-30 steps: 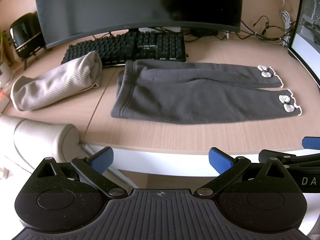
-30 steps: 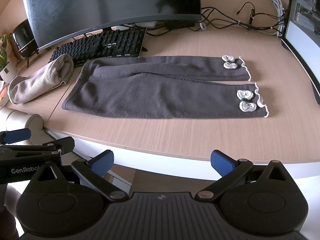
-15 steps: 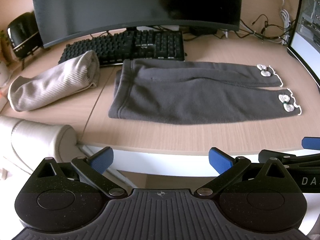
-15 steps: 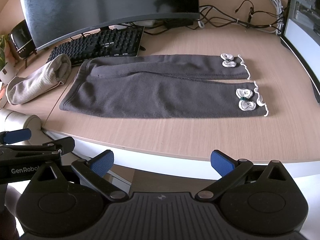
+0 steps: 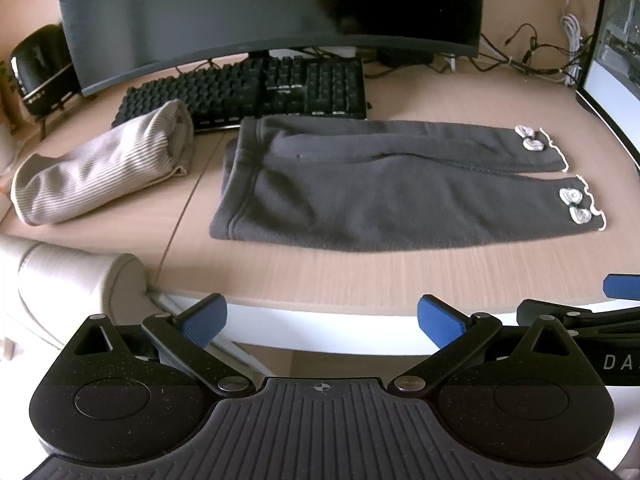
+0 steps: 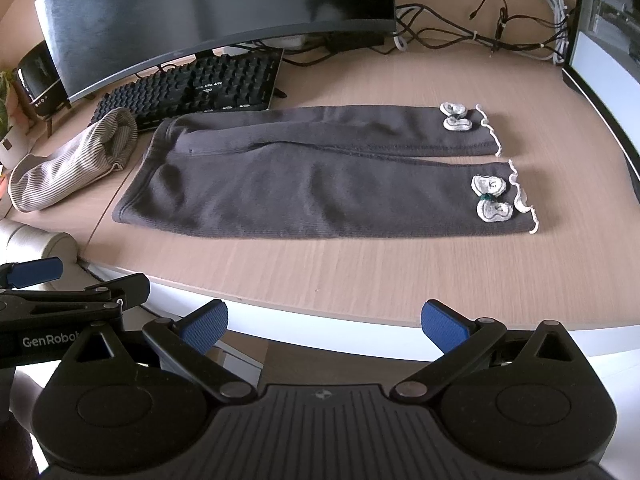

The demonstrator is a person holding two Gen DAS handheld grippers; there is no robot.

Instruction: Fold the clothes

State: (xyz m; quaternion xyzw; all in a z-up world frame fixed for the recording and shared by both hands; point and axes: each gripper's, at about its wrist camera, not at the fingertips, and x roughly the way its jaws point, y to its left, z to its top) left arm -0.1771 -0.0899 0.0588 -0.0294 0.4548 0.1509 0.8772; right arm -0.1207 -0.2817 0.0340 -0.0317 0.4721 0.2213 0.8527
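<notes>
Two claws, left gripper (image 5: 322, 316) and right gripper (image 6: 324, 320), hang released off the desk's (image 6: 360, 276) front edge; trousers (image 6: 304, 184) lie flat mid-desk, legs parallel, presumably for folding; rolled garment (image 5: 104, 168) toward the left edge.

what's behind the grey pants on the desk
Behind the pants lies a black keyboard, its near edge right by the waistband end, with a dark monitor above it and cables further right. What lies under the pants is hidden.
</notes>
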